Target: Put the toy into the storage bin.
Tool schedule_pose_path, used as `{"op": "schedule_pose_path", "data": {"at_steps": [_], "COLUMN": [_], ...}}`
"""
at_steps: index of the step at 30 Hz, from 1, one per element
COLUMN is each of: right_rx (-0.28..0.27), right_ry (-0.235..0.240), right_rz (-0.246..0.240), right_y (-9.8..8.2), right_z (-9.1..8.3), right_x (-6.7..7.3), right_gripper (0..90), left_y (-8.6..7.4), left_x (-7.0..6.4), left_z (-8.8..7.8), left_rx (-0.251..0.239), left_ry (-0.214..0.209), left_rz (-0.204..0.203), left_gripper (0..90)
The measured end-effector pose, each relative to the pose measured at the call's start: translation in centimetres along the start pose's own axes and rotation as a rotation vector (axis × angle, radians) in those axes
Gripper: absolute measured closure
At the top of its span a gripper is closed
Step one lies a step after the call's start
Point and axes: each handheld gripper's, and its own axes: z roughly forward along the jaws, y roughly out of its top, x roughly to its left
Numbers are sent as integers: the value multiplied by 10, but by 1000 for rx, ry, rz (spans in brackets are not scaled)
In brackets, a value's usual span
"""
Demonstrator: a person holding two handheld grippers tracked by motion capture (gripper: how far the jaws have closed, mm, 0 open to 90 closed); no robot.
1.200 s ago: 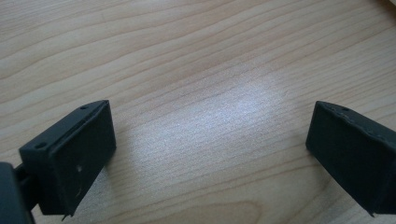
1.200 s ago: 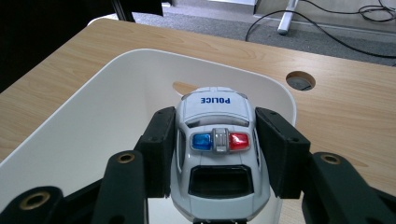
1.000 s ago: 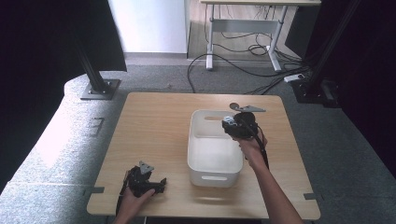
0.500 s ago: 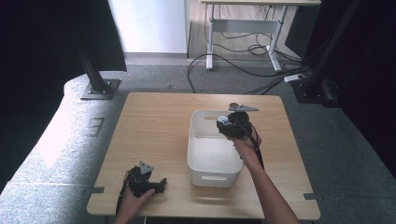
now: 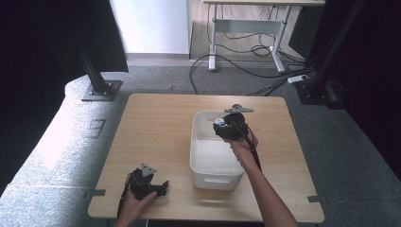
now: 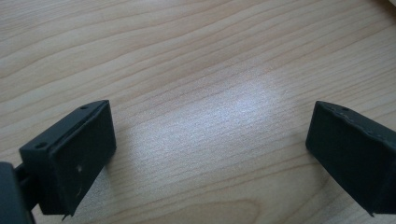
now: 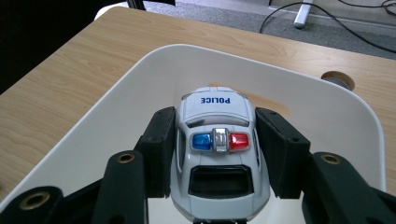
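Observation:
A white toy police car [image 7: 217, 149] with blue and red roof lights sits between the pads of my right gripper [image 7: 215, 145], which is shut on its sides. That gripper [image 5: 226, 127] hangs over the far end of a white plastic bin [image 5: 202, 156] in the middle of the table; the car [image 5: 219, 124] shows as a small white patch there. My left gripper [image 5: 163, 184] rests near the table's front left edge. In the left gripper view its black fingers [image 6: 70, 154] stand wide open over bare wood [image 6: 201, 93].
The wooden table [image 5: 151, 127] has a round cable hole [image 7: 337, 79] beyond the bin's far rim. Past the table lie grey floor, stand bases [image 5: 100, 90] and cables [image 5: 246, 56]. A person's forearm [image 5: 262, 189] reaches in from the bottom right.
My right gripper has carried the police car a little leftward, from above the bin's far right rim to above the bin's inside. The left gripper has stayed put.

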Motion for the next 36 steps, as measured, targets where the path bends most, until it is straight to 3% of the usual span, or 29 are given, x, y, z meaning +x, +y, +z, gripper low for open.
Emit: {"op": "schedule_pose_path", "data": {"at_steps": [30, 36], "right_rx": [21, 24], "right_ry": [9, 8], "right_rz": [-5, 12], "right_y": [5, 6], "right_z": [17, 20], "right_x": [16, 16], "right_gripper": [500, 500], "left_y": [0, 0], "left_x": [0, 0], "left_z": [0, 0], "left_rx": [0, 0], "left_ry": [-1, -1], "left_rz": [1, 2], "left_gripper": [16, 16]}}
